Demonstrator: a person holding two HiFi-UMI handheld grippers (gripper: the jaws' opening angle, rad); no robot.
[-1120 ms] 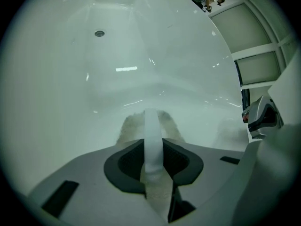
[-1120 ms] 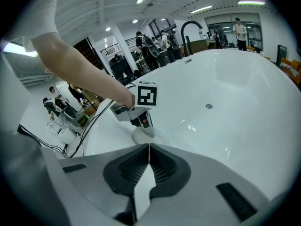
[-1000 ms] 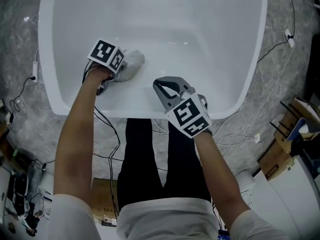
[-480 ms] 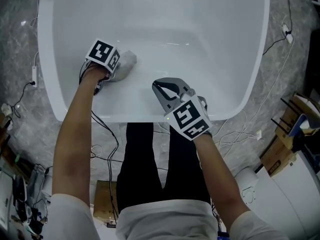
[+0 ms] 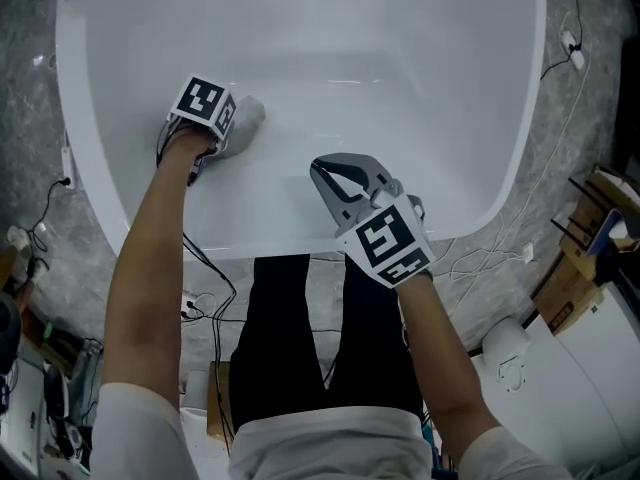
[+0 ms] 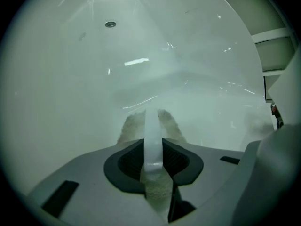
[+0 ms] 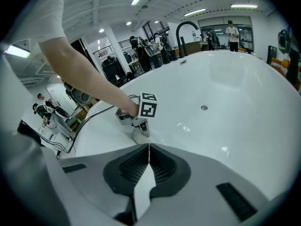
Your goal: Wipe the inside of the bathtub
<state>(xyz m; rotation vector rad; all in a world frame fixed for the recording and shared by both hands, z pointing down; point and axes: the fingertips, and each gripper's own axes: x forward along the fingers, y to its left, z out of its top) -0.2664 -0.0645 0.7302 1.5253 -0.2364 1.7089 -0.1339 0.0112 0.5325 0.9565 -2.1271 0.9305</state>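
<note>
Your left tool [image 5: 232, 130] is clamped on the cloth [image 5: 247, 114], pressing it to the inner left wall of the bathtub [image 5: 400, 88]. Only a thin fold looks gripped, so a hard drag may pull it free. Your right tool [image 5: 330, 175], closed and empty, hovers above the near rim.

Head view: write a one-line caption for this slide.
Left hand-held gripper holds a cloth against the bathtub wall; right hand-held gripper, shut and empty, hovers by the near rim.
</note>
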